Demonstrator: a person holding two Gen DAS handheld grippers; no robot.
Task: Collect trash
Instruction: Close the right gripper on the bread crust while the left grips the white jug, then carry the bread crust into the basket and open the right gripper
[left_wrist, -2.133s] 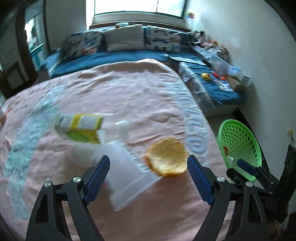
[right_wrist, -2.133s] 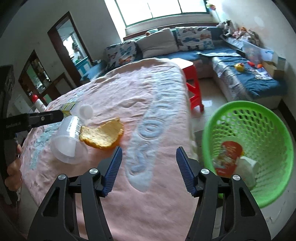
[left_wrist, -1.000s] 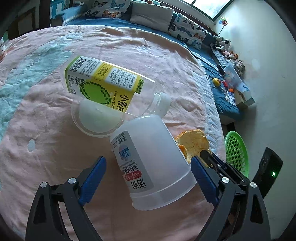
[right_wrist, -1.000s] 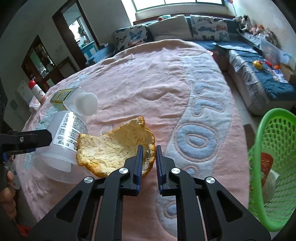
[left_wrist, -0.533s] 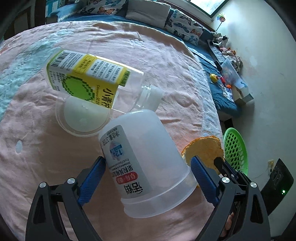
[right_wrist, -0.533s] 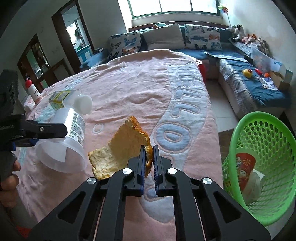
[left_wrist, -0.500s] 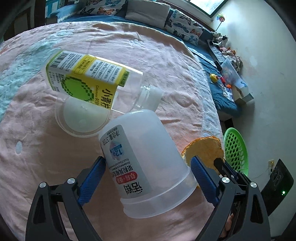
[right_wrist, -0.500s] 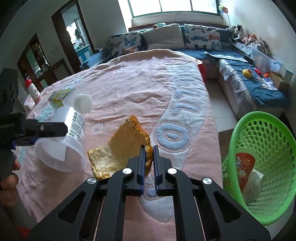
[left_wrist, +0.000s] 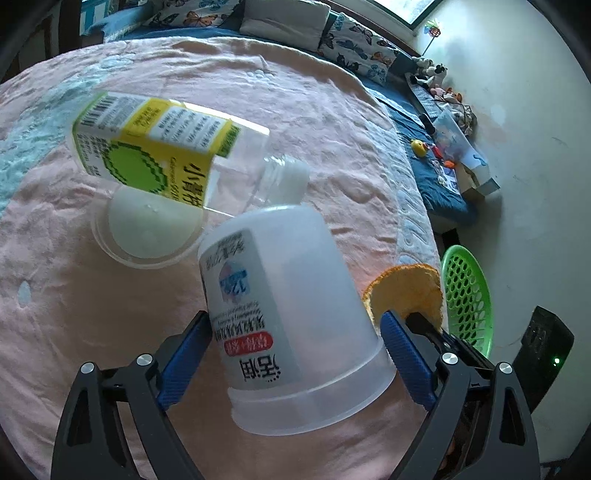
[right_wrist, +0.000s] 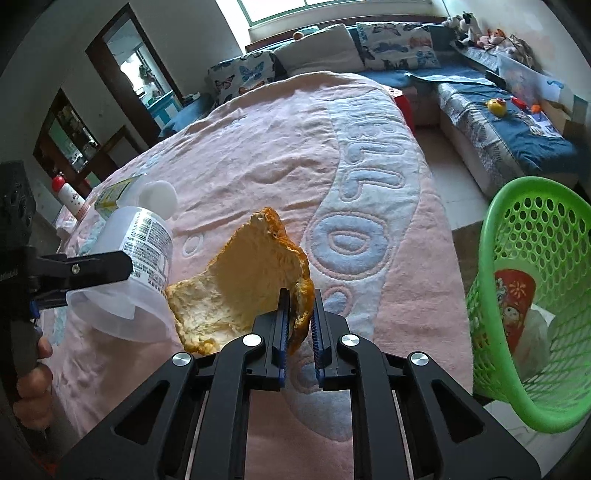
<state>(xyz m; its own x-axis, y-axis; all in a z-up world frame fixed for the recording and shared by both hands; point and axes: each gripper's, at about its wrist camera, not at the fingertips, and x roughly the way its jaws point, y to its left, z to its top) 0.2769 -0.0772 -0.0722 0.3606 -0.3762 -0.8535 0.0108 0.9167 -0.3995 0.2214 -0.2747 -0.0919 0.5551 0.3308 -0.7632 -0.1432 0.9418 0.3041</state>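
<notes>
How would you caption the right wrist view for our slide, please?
Right hand-held gripper pinching a citrus peel above the pink blanket, green basket alongside.

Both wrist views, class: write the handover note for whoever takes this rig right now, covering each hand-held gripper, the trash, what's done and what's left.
Right hand-held gripper: shut on the orange peel, lifted off the pink blanket.
Left hand-held gripper: fingers on both sides of the tipped plastic cup; grip unconfirmed.
On the blanket: labelled bottle, round lid.
Done: green basket beside the bed already holds some trash.
Left: drop the peel in, then cup, bottle, lid.
</notes>
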